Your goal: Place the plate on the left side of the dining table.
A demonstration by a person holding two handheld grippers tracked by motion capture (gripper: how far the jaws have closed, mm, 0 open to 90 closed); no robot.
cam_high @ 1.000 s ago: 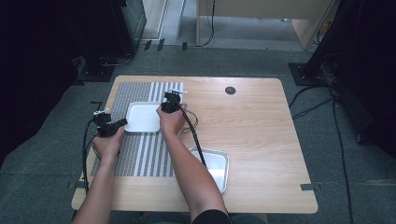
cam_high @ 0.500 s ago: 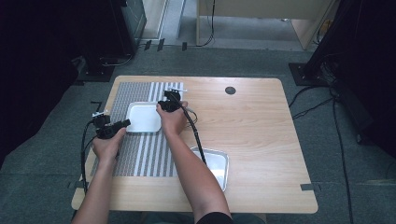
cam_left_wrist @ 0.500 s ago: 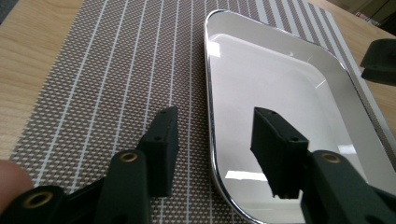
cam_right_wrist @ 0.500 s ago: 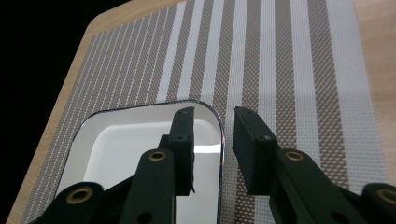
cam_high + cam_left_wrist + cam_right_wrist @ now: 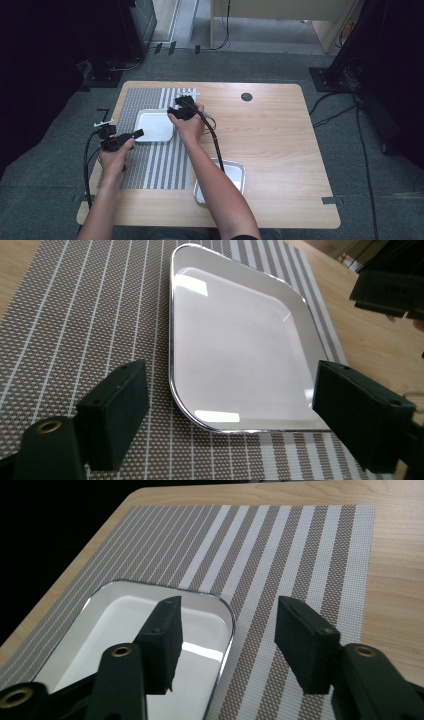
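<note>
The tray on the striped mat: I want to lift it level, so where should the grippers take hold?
Grip the tray by its raised rim, one gripper per opposite side: left gripper from its left edge, right gripper from its right edge. It lies flat on the mat, shallow and smooth, so probably only the thin rim offers purchase.

On the desk (image 5: 280, 150) a placemat (image 5: 150, 165) covers the left part, a tray (image 5: 155, 126) lies on its far half between the left gripper (image 5: 134, 134) and the right gripper (image 5: 175, 111), and a second tray (image 5: 239, 175) sits nearer, just right of the placemat.
</note>
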